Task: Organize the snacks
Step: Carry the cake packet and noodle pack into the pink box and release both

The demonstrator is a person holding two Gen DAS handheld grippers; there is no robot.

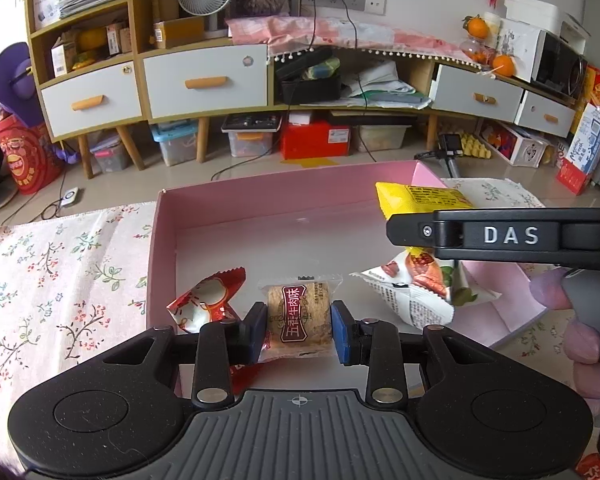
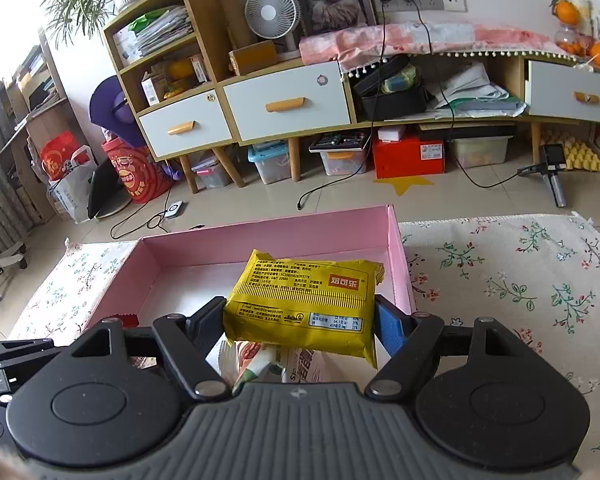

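Observation:
A pink box [image 1: 284, 196] lies open on a floral cloth. My left gripper [image 1: 299, 330] is shut on a small clear-wrapped brown snack with a dark red label [image 1: 299, 320], held over the box's near edge. A red-and-white wrapped snack [image 1: 206, 300] lies in the box to its left, and a white snack bag with printed nuts [image 1: 416, 292] to its right. My right gripper [image 2: 300, 320] is shut on a yellow packet [image 2: 304, 300] and holds it above the pink box [image 2: 260, 232]. The packet also shows in the left wrist view [image 1: 416, 198], beside the right gripper's body [image 1: 508, 236].
The floral cloth [image 1: 60, 272] covers the table on both sides of the box [image 2: 520, 288]. Beyond the table edge is a tiled floor with cables, storage bins and a long wooden cabinet [image 1: 204, 84]. A gloved hand [image 1: 588, 344] holds the right gripper at the right edge.

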